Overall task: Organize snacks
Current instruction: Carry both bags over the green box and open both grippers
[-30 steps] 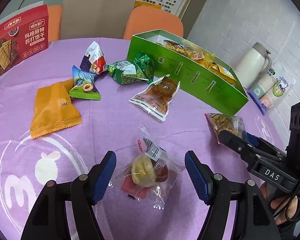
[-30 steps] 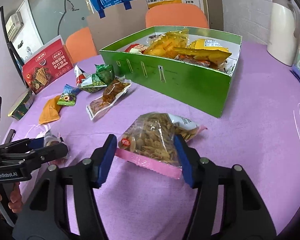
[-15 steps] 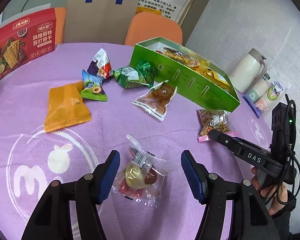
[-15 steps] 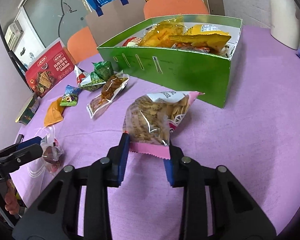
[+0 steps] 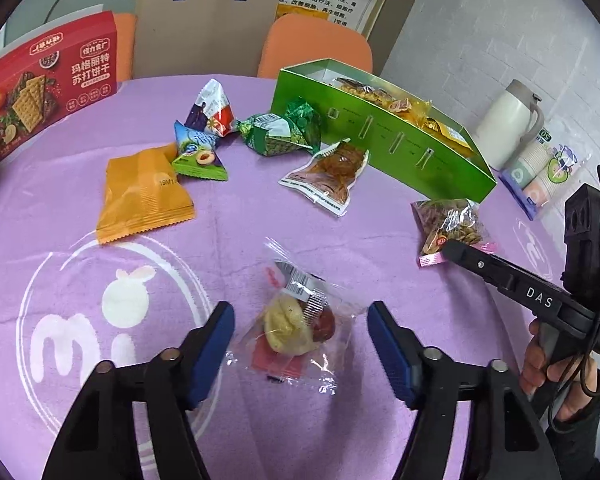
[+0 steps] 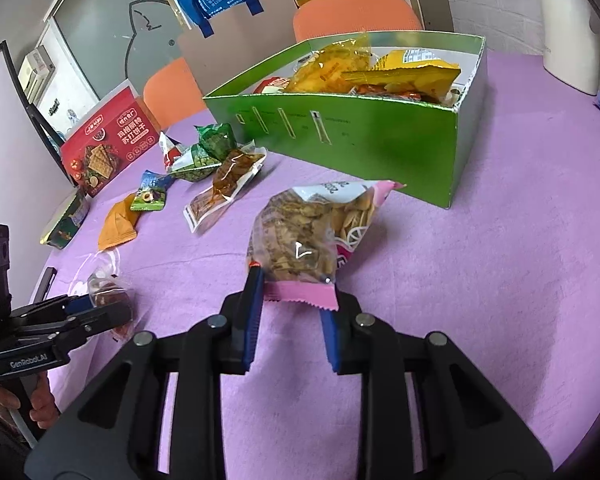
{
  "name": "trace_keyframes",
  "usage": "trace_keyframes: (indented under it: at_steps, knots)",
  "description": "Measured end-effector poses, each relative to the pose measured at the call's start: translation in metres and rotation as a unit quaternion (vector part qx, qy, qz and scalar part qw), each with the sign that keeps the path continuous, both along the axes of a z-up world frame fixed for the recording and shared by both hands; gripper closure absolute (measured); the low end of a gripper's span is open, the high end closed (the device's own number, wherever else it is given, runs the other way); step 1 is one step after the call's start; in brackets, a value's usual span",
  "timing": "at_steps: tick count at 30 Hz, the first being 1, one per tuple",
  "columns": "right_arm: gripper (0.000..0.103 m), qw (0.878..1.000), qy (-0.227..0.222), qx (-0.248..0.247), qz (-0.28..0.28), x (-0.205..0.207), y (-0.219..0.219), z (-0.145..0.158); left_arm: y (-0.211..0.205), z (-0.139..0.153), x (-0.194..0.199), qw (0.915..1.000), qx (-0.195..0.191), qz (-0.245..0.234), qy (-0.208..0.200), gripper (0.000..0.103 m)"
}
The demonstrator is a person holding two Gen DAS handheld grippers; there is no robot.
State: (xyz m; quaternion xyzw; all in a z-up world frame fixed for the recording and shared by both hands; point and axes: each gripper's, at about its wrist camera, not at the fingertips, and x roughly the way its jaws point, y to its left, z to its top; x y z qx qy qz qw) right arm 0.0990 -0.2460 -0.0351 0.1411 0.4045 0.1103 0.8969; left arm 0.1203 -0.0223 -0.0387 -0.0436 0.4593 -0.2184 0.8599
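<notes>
On the purple tablecloth (image 5: 340, 240), near its front edge, the left gripper (image 5: 300, 332) straddles a clear snack packet (image 5: 296, 328); its jaws have just been narrowing, yet the blue pads (image 5: 216, 340) stand apart from the wrapper, nothing gripped. Toward the right edge of the table, the right gripper (image 6: 292, 304) is clenched on the pink sealed end of a bag of seeds (image 6: 312, 236), whose far end is tilted up off the cloth. Behind it stands the green box (image 6: 360, 140), open-topped and holding yellow and orange packets. Loose on the cloth left of the box lie a dried-meat pouch (image 5: 328, 176), a green candy bag (image 5: 280, 132), two small triangular packets (image 5: 204, 136) and an orange packet (image 5: 140, 192).
</notes>
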Motion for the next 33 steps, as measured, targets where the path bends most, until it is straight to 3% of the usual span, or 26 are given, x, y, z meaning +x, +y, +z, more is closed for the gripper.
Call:
trace_keyframes:
  at_steps: [4,10,20,22,24,26,27,28,33]
  knots:
    - [0.077,1.0,-0.007,0.004,0.003,-0.004,-0.002,0.004,-0.005,-0.003,0.003,1.0,0.003,-0.001,-0.001,0.058]
    - [0.084,1.0,-0.024,0.01,0.006,-0.008,-0.006,0.015,-0.005,0.005,0.003,0.9996,-0.028,0.0,0.006,0.064]
    - [0.09,0.998,-0.053,0.018,0.007,-0.012,-0.016,0.034,-0.031,0.052,-0.001,0.9976,-0.046,-0.033,-0.04,0.064]
    - [0.089,0.999,-0.043,0.018,0.006,-0.01,-0.018,0.03,-0.037,0.058,-0.002,0.997,-0.042,-0.042,-0.05,0.064]
    - [0.086,0.999,-0.032,0.022,-0.002,-0.009,-0.022,0.025,-0.043,0.059,-0.002,0.9967,-0.04,-0.047,-0.052,0.064]
    - [0.07,1.0,-0.023,0.016,-0.007,-0.008,-0.022,0.021,-0.045,0.057,-0.003,0.9968,-0.041,-0.048,-0.048,0.064]
    - [0.05,1.0,-0.02,0.01,-0.015,-0.007,-0.022,0.02,-0.046,0.055,-0.003,0.9969,-0.043,-0.048,-0.045,0.064]
    - [0.041,1.0,-0.017,0.01,-0.021,-0.006,-0.023,0.019,-0.046,0.054,-0.004,0.9971,-0.043,-0.047,-0.042,0.064]
    - [0.041,0.998,0.026,0.019,-0.051,0.008,-0.028,0.007,-0.045,0.049,-0.004,0.9975,-0.04,-0.045,-0.036,0.064]
